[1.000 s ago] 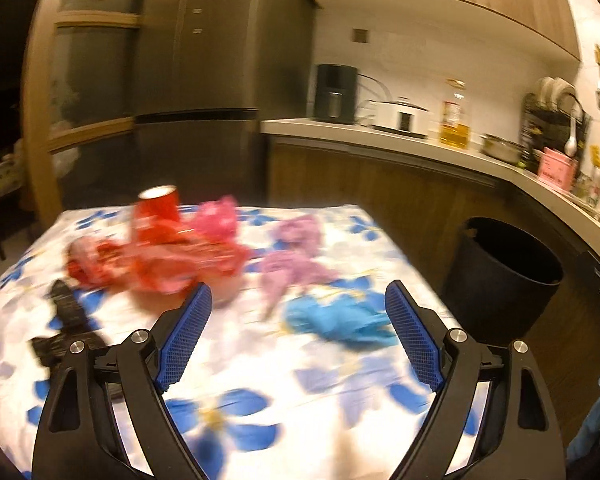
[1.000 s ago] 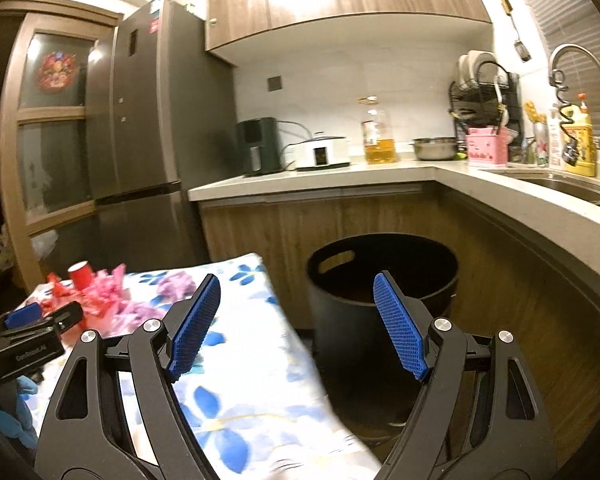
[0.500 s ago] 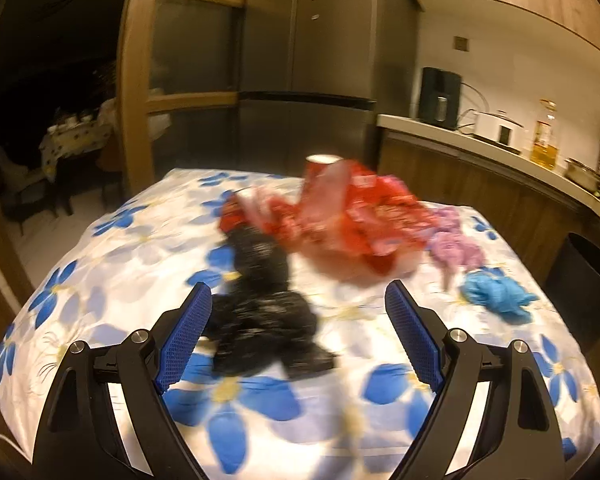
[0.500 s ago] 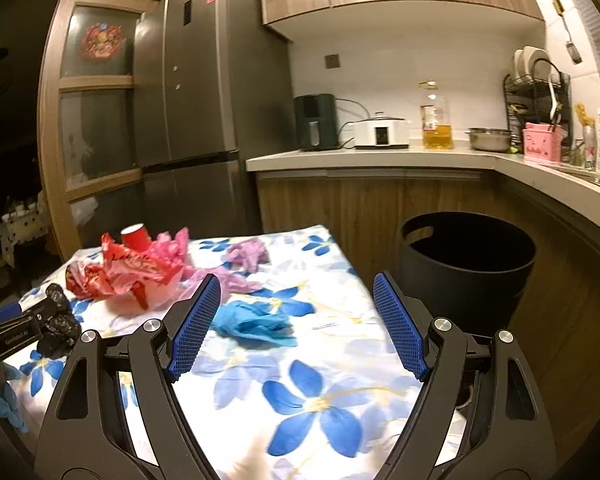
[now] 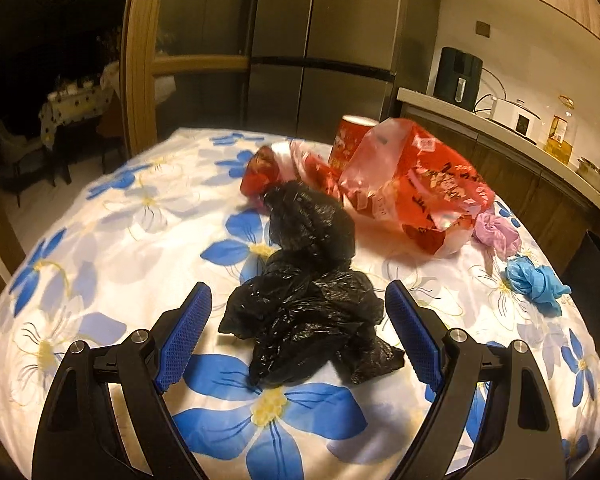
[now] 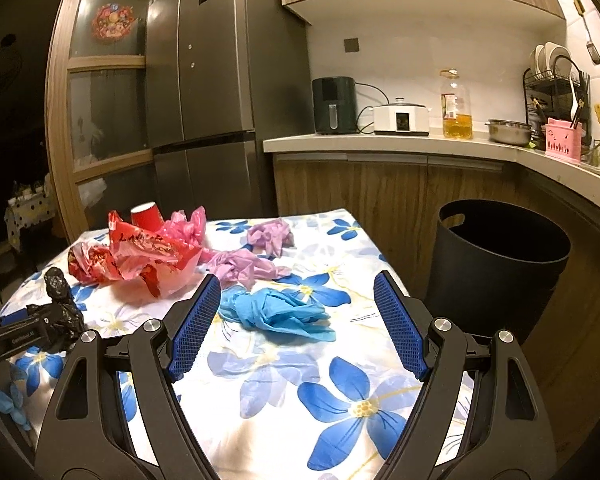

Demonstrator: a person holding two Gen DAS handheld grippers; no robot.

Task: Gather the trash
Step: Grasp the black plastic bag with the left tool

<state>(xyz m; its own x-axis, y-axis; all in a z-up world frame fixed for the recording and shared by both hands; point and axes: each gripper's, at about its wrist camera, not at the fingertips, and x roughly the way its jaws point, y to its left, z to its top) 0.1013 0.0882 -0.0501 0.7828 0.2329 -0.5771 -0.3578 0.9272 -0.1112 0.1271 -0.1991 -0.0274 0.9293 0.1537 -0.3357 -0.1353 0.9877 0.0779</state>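
Beside table (image 6: 340,420), black bin (image 6: 496,276), red cup (image 6: 146,215)

One black bag (image 5: 304,300), one red bag (image 5: 416,192), one red cup (image 6: 146,216), two pink wads (image 6: 244,266), one blue glove wad (image 6: 278,314), one bin (image 6: 496,272).

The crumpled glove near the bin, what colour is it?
Blue. The crumpled glove shows best in the right wrist view.

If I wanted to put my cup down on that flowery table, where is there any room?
The near edge of the tablecloth, this side of the blue glove, is bare, and so is the far-left corner beyond the black bag. The middle is crowded: red wrapper, red cup, pink gloves.
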